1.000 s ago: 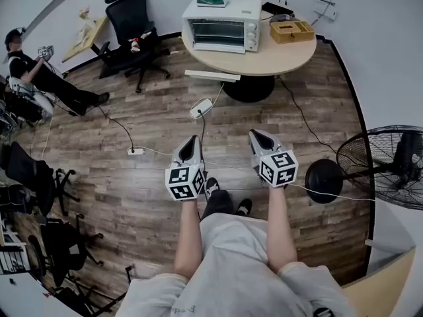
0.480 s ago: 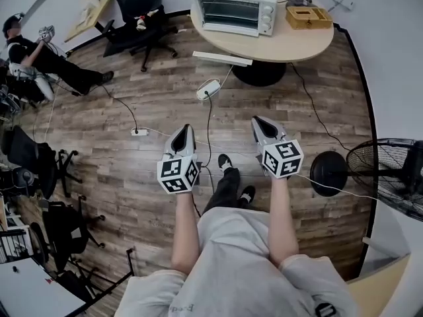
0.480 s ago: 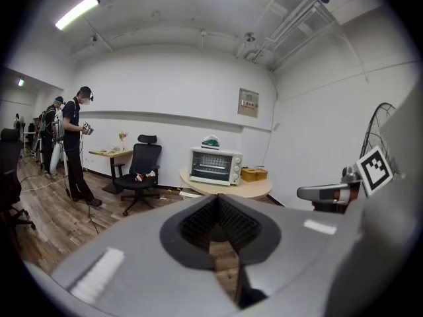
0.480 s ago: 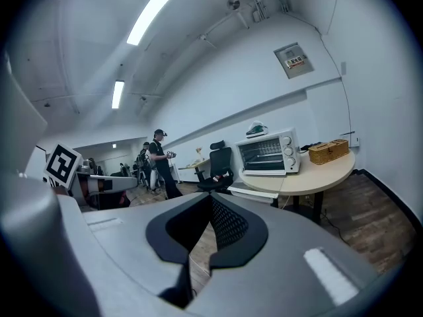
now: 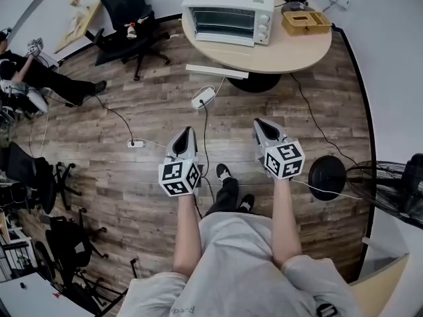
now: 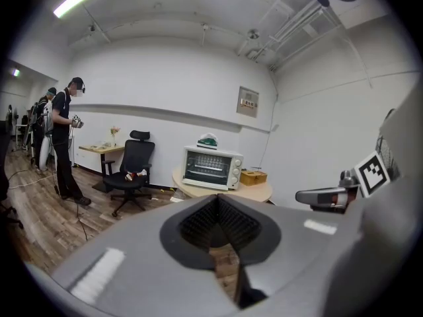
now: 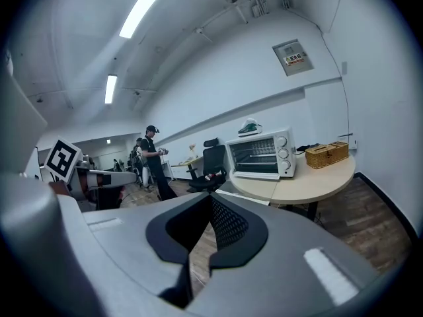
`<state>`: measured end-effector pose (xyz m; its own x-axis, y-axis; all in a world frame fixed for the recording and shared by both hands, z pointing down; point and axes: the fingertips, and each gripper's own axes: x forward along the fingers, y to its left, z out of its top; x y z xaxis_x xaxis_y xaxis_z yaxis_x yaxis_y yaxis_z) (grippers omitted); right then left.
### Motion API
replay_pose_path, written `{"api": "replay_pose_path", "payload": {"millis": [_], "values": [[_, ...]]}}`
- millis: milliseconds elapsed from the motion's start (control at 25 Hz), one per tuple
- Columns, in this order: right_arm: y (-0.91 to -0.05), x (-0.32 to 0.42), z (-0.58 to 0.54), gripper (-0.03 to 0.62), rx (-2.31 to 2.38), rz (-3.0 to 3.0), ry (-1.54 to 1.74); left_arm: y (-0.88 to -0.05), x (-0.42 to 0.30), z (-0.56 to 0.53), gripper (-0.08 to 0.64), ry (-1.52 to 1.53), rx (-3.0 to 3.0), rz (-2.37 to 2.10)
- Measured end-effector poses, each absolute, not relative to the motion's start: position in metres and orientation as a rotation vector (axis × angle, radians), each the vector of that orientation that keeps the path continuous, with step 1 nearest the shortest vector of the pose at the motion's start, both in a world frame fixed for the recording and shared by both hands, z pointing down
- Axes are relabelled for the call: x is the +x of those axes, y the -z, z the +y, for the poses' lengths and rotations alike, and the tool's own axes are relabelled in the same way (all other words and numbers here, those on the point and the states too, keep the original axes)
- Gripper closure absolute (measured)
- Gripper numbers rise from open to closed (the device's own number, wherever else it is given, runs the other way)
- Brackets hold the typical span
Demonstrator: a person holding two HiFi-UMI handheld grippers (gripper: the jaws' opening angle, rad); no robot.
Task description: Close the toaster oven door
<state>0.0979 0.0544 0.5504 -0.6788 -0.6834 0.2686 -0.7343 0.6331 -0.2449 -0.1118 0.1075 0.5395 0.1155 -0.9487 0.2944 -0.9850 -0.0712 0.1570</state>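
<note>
The white toaster oven (image 5: 228, 15) stands on the round wooden table (image 5: 277, 55) at the far side of the room; it also shows in the left gripper view (image 6: 212, 168) and the right gripper view (image 7: 260, 154). Its wire rack is visible and a white ledge runs along the bottom of its front, which looks like the door folded down. My left gripper (image 5: 187, 132) and right gripper (image 5: 262, 124) are held side by side over the wood floor, well short of the table. Both point at the oven, are shut and hold nothing.
A woven box (image 5: 305, 22) sits on the table beside the oven. A white flat strip (image 5: 217, 71) lies at the table's near edge. Cables and a power strip (image 5: 203, 98) cross the floor. A black office chair (image 5: 129, 18) stands far left, a fan base (image 5: 327, 176) at my right.
Both grippers have travelled forward over the floor toward the table, still side by side and shut. The person's feet have stepped forward under them.
</note>
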Motion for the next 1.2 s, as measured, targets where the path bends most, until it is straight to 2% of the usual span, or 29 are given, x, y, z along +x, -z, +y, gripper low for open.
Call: {"api": "replay_pose_path", "payload": {"millis": [720, 1200], "values": [[-0.549, 0.07, -0.091, 0.594, 1.27, -2.62, -0.465, -0.547, -0.164, -0.053, 0.503, -0.041, 2.091, -1.808], [-0.542, 0.058, -0.138, 0.592, 1.381, -2.532, -0.366, -0.56, -0.193, -0.101, 0.503, 0.013, 2.108, -1.728]]}}
